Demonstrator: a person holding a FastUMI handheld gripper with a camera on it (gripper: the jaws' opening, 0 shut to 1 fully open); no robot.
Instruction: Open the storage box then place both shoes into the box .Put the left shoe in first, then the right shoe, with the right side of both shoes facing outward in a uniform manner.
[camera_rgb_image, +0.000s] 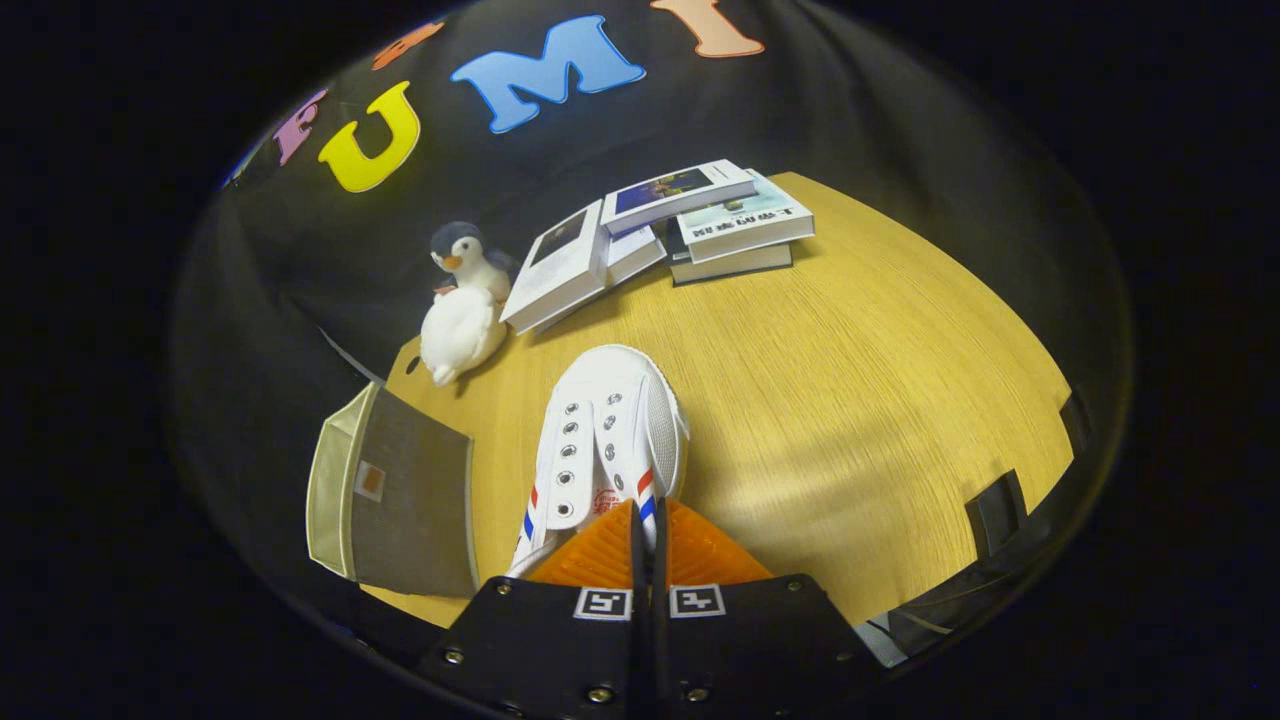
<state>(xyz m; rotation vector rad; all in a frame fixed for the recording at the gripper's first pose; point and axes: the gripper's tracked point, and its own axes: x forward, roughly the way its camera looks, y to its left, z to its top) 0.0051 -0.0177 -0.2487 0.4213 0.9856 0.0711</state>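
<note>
Now the claw (645, 535) is closed on the heel of the white shoe (610, 435); carry it level toward the box (400, 500) at the table's (850, 400) left edge.

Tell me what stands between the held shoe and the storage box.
Nothing visible does. The gripper is shut on the white shoe, and the storage box sits just beside it on the wooden table. The toy penguin and books lie beyond, off that path.

The gripper view looks steeply down from close above the bench (850, 400), facing the books (690, 225) beyond its fingers (600, 550).
</note>
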